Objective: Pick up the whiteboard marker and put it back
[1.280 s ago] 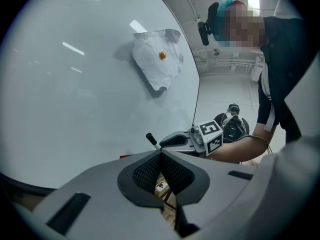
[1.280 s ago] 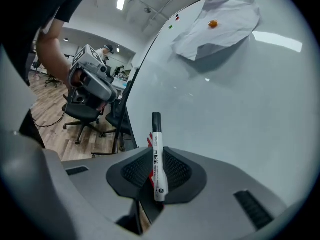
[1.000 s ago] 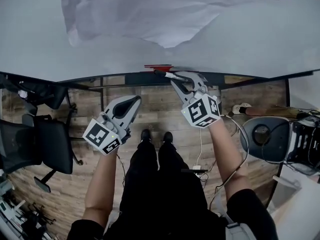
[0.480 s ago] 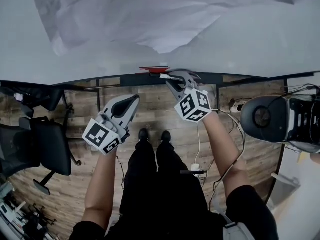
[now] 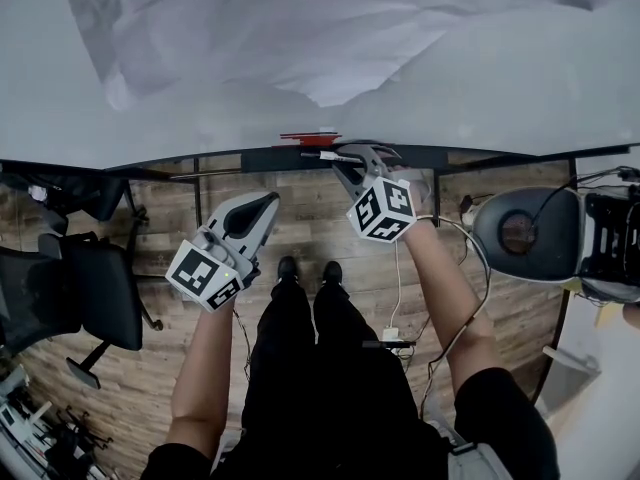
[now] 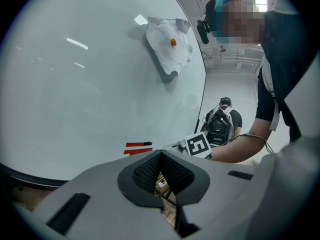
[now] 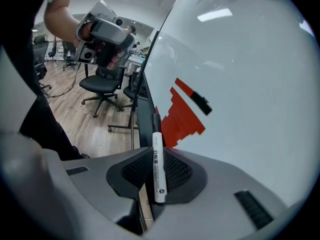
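The whiteboard marker is white with a black cap. It is clamped between the pads of my right gripper, cap end pointing ahead. In the head view the marker lies level, pointing left, just over the dark tray ledge at the whiteboard's lower edge. My right gripper is shut on it, right next to a red and black strip stuck on the board. My left gripper hangs lower left, away from the board, jaws shut with nothing between them.
A crumpled white sheet hangs on the whiteboard. A black office chair stands on the wooden floor at left. A round dark device and cables lie at right. Another person stands farther off.
My right gripper has sunk a little toward the tray ledge and tilted downward, still holding the marker. The left gripper has stayed put.
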